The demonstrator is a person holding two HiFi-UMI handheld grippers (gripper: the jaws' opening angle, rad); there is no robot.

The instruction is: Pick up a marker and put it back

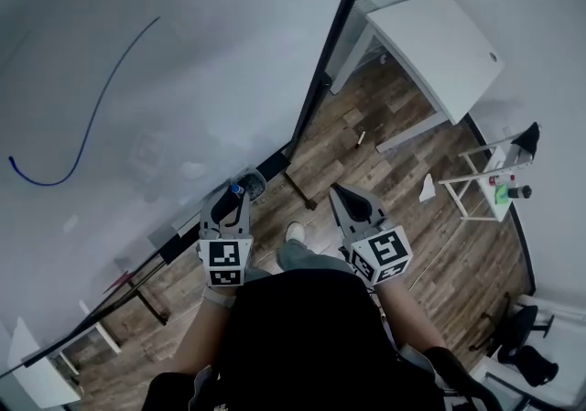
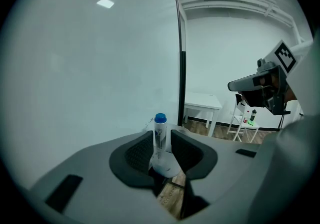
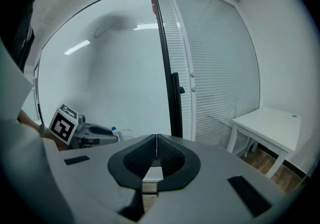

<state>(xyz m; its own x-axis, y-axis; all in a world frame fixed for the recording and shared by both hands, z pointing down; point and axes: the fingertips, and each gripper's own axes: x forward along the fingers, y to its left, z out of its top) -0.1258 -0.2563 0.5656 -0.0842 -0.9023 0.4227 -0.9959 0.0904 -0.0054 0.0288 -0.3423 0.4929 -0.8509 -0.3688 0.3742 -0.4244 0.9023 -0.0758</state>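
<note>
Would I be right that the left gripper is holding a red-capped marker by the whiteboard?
Not quite: the left gripper does hold a marker by the whiteboard, but its cap is blue, not red; the left gripper view shows it.

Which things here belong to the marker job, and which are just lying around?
Job in hand: blue-capped marker; left gripper, shut on it; whiteboard.
Lying about: white table; small rack with bottles; right gripper, shut and empty.
</note>
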